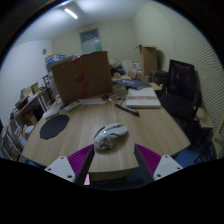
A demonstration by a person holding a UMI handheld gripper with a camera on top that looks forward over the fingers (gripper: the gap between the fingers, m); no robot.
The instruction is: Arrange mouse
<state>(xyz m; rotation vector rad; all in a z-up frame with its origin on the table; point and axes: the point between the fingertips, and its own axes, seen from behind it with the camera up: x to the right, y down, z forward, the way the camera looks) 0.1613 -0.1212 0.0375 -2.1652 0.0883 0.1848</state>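
Observation:
A grey computer mouse lies on the wooden table, just ahead of my fingers and slightly left of the middle between them. My gripper is open, its magenta pads spread wide at either side, and nothing is held. A dark round mouse mat lies on the table to the left, well away from the mouse.
A large cardboard box stands at the table's far side. An open notebook and a pen lie beyond the mouse. A black office chair stands to the right. Shelves with clutter are on the left.

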